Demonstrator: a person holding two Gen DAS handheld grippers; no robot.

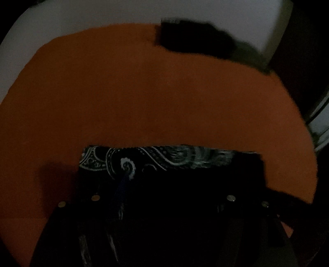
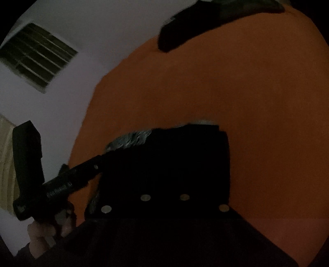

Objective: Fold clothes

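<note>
A dark cloth with a pale paisley border (image 1: 156, 158) lies on the orange surface (image 1: 144, 92). In the left wrist view it fills the gap between the wide-apart fingers of my left gripper (image 1: 168, 162). I see no pad pressing on it. The scene is very dark. In the right wrist view my right gripper (image 2: 181, 131) has its jaws together on the same cloth. The cloth's pale border (image 2: 131, 139) shows just left of the fingertips. The left gripper (image 2: 96, 160) reaches in from the left to the cloth's edge, carried by a hand (image 2: 41, 230).
Another dark garment (image 1: 195, 39) (image 2: 185, 30) lies at the far edge of the orange surface (image 2: 246, 92). A white wall (image 1: 82, 16) stands behind it, with a slatted window (image 2: 39, 55) to the left. Bare orange surface spreads between the two cloths.
</note>
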